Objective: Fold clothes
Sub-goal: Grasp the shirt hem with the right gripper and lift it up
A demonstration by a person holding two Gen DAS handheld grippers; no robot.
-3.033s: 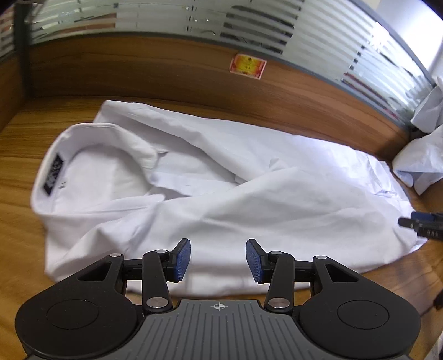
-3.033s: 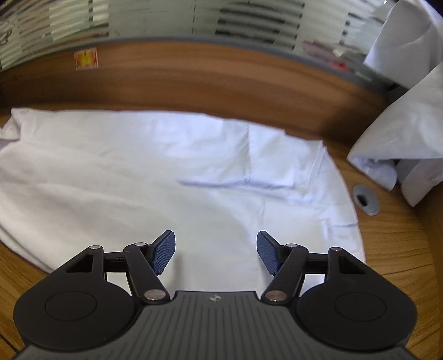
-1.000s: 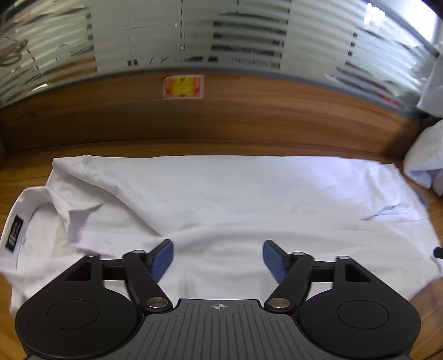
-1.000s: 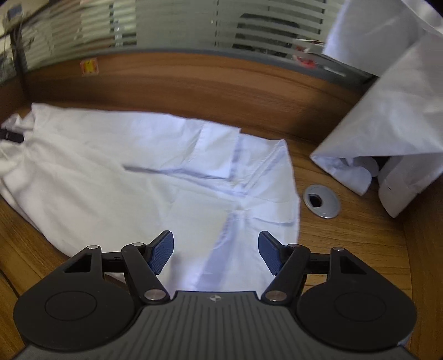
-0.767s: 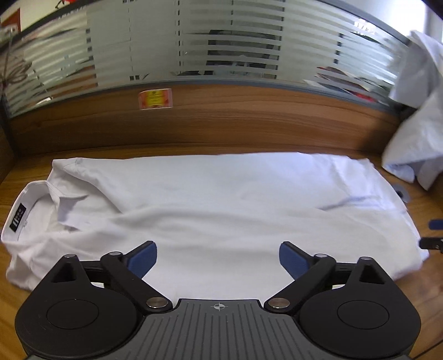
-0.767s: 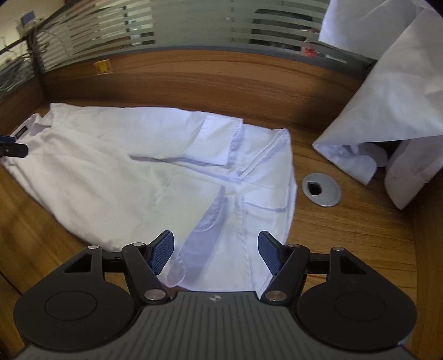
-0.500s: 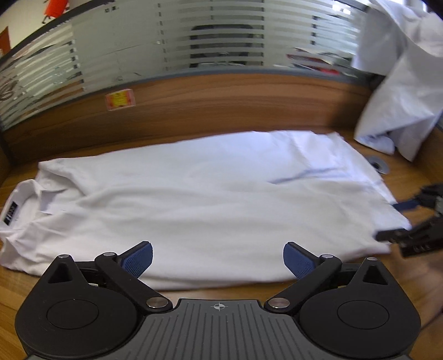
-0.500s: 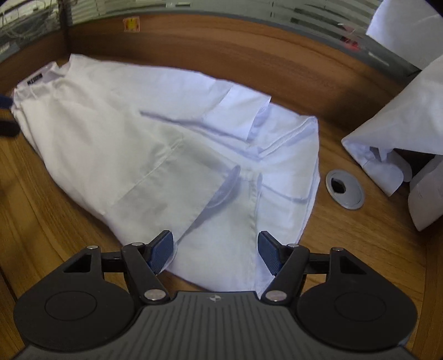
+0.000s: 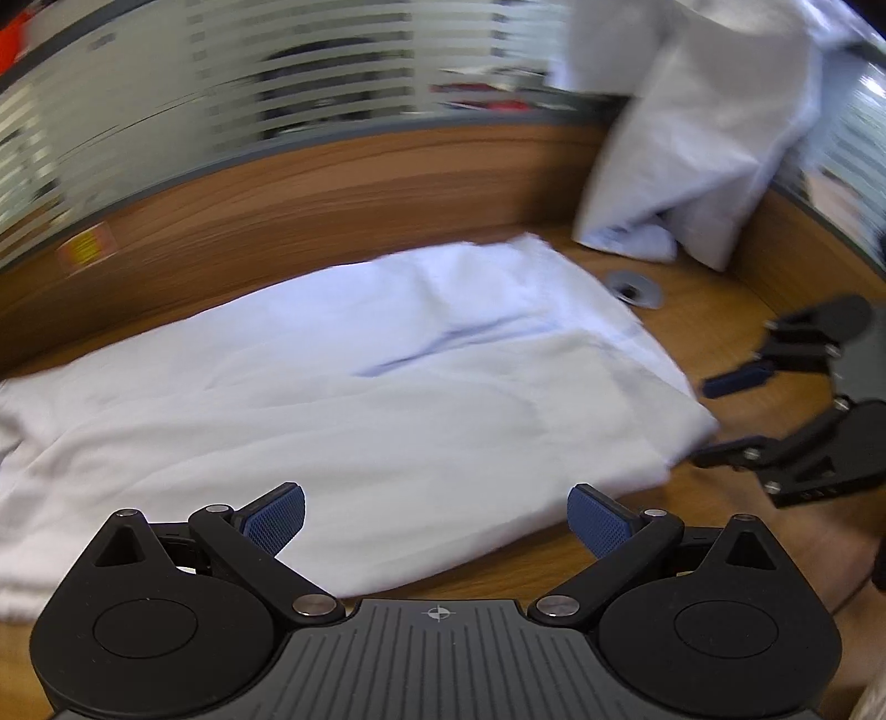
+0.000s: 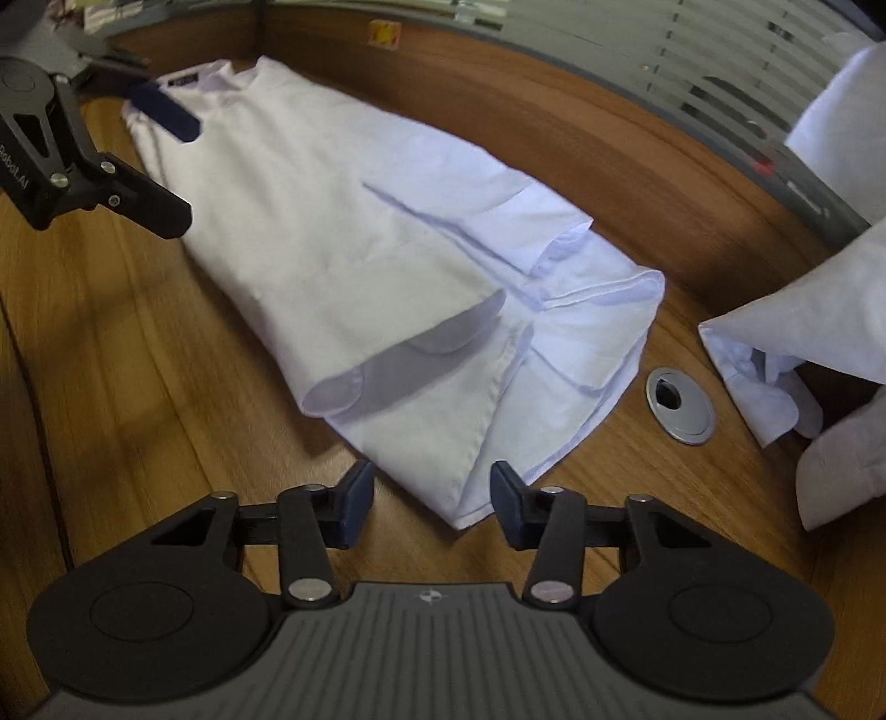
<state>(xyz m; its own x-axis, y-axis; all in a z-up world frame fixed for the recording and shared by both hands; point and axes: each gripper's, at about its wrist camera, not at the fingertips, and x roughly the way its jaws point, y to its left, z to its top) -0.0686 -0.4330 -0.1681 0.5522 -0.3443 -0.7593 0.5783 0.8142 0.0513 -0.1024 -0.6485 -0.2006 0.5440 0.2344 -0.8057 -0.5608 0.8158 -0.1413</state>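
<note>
Two grippers hang over a wooden worktop (image 10: 138, 354), both with their jaws spread and nothing between them. The left gripper (image 9: 437, 518) is spread wide, its blue pads hovering above the near edge of a white shirt (image 9: 343, 399) that lies flat and lengthways ahead of it. The shirt has been folded into a long narrow strip, the sleeves turned in on top. From the right gripper (image 10: 432, 498) the same shirt (image 10: 354, 238) runs away ahead and to the left, its hem corner lying just in front of the fingertips and between them, not touched as far as I can tell. The collar with its dark label (image 10: 185, 82) sits at the far end, up by the left gripper (image 10: 160, 166), which reaches in from the left side of that view. A folded cuff and layered hem edges lie ahead and slightly right of the right gripper.

Off to the right of the right gripper, set into the worktop, is a round metal cable grommet (image 10: 680, 405), just beside the shirt's hem but clear of it. Further right, more white clothes (image 10: 819, 310) are heaped against the corner, some draped from above. A wooden partition (image 10: 554, 116) topped with striped frosted glass (image 10: 692, 50) runs behind the shirt, with a small orange sticker (image 10: 383, 33) on it. The left view is blurred; in it the right gripper (image 9: 714, 421) shows at the right, beside the shirt's hem end.
</note>
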